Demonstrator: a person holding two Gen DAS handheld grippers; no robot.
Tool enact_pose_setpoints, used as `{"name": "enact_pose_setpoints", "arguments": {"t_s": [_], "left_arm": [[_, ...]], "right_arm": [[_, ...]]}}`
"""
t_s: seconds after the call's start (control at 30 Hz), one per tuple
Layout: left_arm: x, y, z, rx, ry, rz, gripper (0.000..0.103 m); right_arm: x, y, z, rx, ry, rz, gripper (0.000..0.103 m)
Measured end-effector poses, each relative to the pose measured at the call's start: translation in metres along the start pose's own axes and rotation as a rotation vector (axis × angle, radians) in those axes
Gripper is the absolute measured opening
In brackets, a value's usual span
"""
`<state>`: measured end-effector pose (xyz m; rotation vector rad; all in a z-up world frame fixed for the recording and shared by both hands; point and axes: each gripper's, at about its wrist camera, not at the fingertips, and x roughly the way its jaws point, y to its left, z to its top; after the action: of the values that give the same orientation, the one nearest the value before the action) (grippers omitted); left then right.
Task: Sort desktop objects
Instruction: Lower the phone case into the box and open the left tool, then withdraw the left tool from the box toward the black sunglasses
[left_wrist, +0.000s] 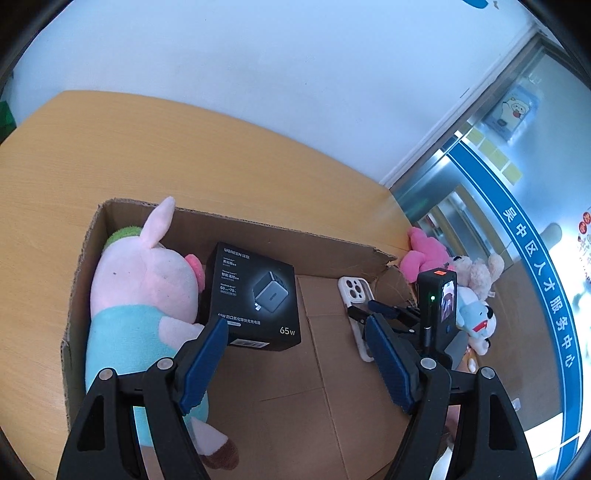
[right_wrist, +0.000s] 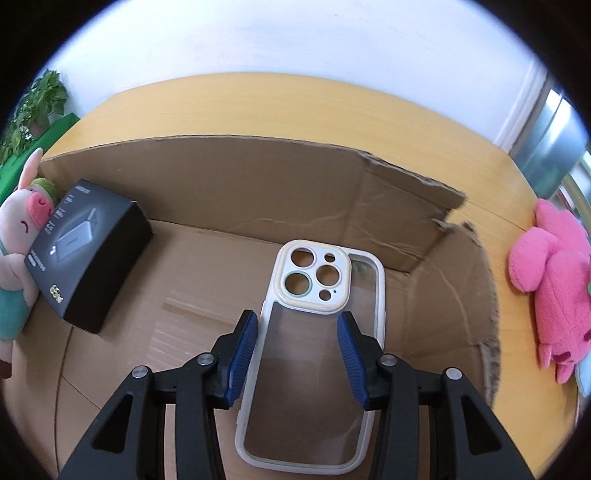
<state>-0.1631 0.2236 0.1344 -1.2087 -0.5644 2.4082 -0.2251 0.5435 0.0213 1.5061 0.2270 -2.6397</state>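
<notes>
An open cardboard box (left_wrist: 295, 243) (right_wrist: 258, 184) lies on the wooden table. Inside it, a pink pig plush (left_wrist: 144, 288) (right_wrist: 18, 229) lies at the left, and a black charger box (left_wrist: 255, 295) (right_wrist: 88, 251) leans against it. A cream phone case (left_wrist: 352, 291) (right_wrist: 314, 277) lies back-up on the box floor, its top near the far wall. My right gripper (right_wrist: 297, 317) (left_wrist: 373, 310) hovers over it, its jaws apart but narrower than the case, and its right finger overlaps the case. My left gripper (left_wrist: 295, 321) is open and empty, just short of the charger box.
Outside the box's torn right wall, a bright pink plush (left_wrist: 424, 254) (right_wrist: 550, 273), a beige plush (left_wrist: 476, 269) and a blue-and-white dog plush (left_wrist: 476, 314) lie on the table (left_wrist: 147, 147). A potted plant (right_wrist: 37, 107) stands far left. A glass door (left_wrist: 517, 221) is on the right.
</notes>
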Motion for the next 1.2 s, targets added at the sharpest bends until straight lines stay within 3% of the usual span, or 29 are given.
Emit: {"name": "enact_pose_setpoints", "arguments": {"t_s": [0.17, 0.27, 0.37, 0.43, 0.53, 0.67, 0.87, 1.07, 1.2], "left_arm": [[-0.016, -0.01, -0.005, 0.054, -0.036, 0.063, 0.076], [-0.033, -0.019, -0.011, 0.092, -0.073, 0.113, 0.077], [-0.051, -0.029, -0.019, 0.134, -0.121, 0.162, 0.083], [-0.064, -0.036, -0.027, 0.167, -0.156, 0.192, 0.091], [-0.078, -0.042, -0.035, 0.199, -0.202, 0.229, 0.103], [-0.091, -0.04, -0.046, 0.187, -0.215, 0.238, 0.102], [-0.1, -0.02, -0.065, 0.151, -0.207, 0.248, 0.102], [-0.099, 0.007, -0.083, 0.121, -0.178, 0.256, 0.102], [-0.093, 0.02, -0.089, 0.11, -0.15, 0.247, 0.102]], "right_arm": [[0.0, -0.014, -0.003, 0.028, 0.006, -0.011, 0.044], [-0.026, -0.015, -0.004, 0.032, -0.032, 0.028, 0.045], [-0.058, 0.003, -0.003, -0.006, -0.124, 0.023, 0.064], [-0.086, 0.009, -0.009, -0.021, -0.187, 0.025, 0.082], [-0.123, 0.02, -0.02, -0.042, -0.266, 0.057, 0.082], [-0.151, 0.041, -0.038, -0.066, -0.289, 0.097, 0.082], [-0.139, 0.061, -0.05, -0.113, -0.227, 0.133, 0.082], [-0.092, 0.124, -0.026, -0.258, -0.143, 0.196, 0.082], [-0.05, 0.149, -0.004, -0.249, -0.099, 0.209, 0.082]]}}
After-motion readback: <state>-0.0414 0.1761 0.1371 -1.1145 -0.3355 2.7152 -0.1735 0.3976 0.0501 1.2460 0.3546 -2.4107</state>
